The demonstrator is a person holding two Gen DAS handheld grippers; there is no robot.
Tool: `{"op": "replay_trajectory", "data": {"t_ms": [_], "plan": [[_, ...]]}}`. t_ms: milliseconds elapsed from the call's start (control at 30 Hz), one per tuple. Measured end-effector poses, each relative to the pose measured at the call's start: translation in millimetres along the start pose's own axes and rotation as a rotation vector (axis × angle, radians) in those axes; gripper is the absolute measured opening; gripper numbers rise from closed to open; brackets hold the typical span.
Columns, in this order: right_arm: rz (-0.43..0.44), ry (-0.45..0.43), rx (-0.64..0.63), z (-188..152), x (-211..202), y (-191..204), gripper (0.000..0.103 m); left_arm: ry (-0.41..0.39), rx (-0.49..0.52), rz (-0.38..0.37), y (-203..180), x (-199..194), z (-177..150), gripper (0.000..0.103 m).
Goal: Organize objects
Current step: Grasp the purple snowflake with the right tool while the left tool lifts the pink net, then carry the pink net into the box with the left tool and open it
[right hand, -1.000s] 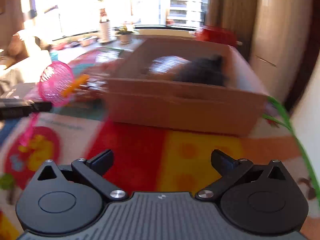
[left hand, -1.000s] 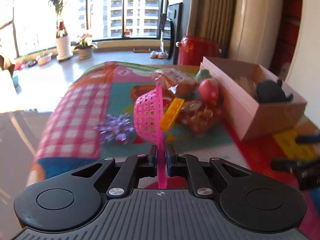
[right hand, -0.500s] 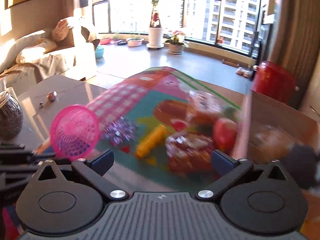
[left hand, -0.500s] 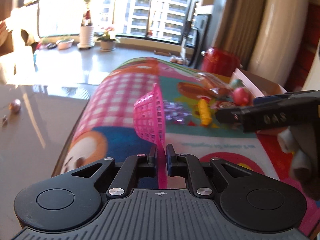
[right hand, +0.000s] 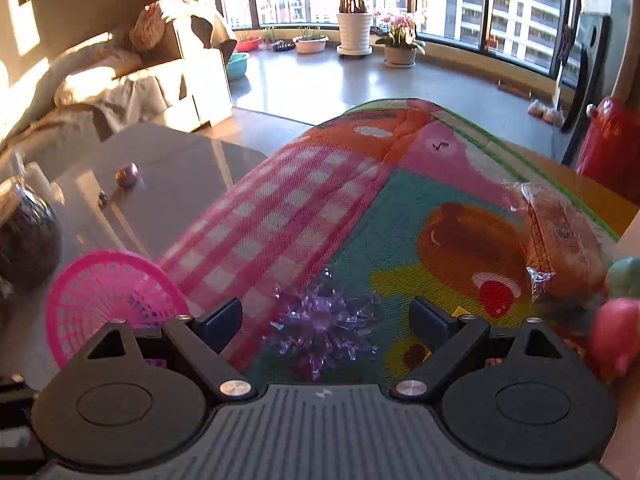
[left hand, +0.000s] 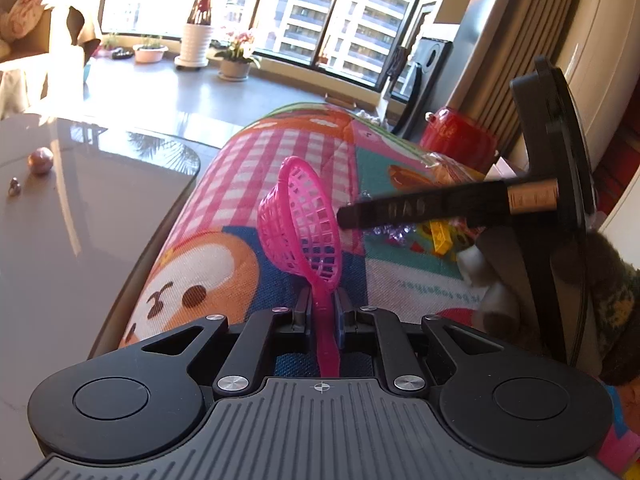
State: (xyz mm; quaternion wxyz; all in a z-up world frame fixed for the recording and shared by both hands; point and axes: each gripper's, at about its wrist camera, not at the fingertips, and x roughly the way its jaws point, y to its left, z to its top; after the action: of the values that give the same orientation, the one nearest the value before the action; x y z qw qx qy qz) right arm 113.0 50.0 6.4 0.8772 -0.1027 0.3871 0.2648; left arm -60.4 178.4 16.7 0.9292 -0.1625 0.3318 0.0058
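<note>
My left gripper [left hand: 322,312] is shut on the handle of a pink mesh scoop [left hand: 306,230] and holds it upright above the colourful mat [left hand: 276,152]. The scoop also shows at the left of the right wrist view [right hand: 108,300]. My right gripper [right hand: 326,316] is open and empty, its fingers either side of a purple spiky crystal toy [right hand: 322,326] on the mat. In the left wrist view the right gripper's finger [left hand: 432,210] crosses in front of the scoop, and a yellow brick [left hand: 440,236] lies behind it.
A wrapped bread [right hand: 560,236], a pink toy [right hand: 616,336] and a teal toy [right hand: 624,276] lie at the mat's right. A grey glossy table [left hand: 60,240] with small beads is to the left. A red container [left hand: 456,140] stands behind the mat.
Both grippers swung left, away from the cardboard box. The right gripper came down over the purple crystal toy and now crosses in front of the scoop held by the left one.
</note>
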Motion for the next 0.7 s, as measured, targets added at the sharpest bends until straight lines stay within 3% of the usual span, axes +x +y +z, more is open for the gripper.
{"op": "replay_trajectory", "data": {"t_ms": [67, 133, 400, 500, 700], "plan": [[-0.005, -0.007, -0.045, -6.1, -6.1, 6.9, 0.078, 0.004, -0.001, -0.001, -0.5, 1.1, 0.0, 0.013], [0.016, 0.005, -0.044, -7.8, -14.1, 7.4, 0.059, 0.007, 0.002, 0.003, -2.1, 3.0, 0.0, 0.013], [-0.008, 0.015, -0.049, -44.8, -64.6, -4.1, 0.059, 0.018, -0.003, 0.018, -12.4, 8.7, 2.8, 0.013], [-0.024, 0.014, -0.030, -73.3, -94.3, -16.6, 0.059, 0.039, -0.007, -0.027, -21.2, 14.0, 4.6, 0.013], [-0.206, 0.024, 0.053, -128.9, -139.7, -58.8, 0.059, 0.081, 0.058, -0.108, -62.2, 31.8, 1.6, 0.012]]}}
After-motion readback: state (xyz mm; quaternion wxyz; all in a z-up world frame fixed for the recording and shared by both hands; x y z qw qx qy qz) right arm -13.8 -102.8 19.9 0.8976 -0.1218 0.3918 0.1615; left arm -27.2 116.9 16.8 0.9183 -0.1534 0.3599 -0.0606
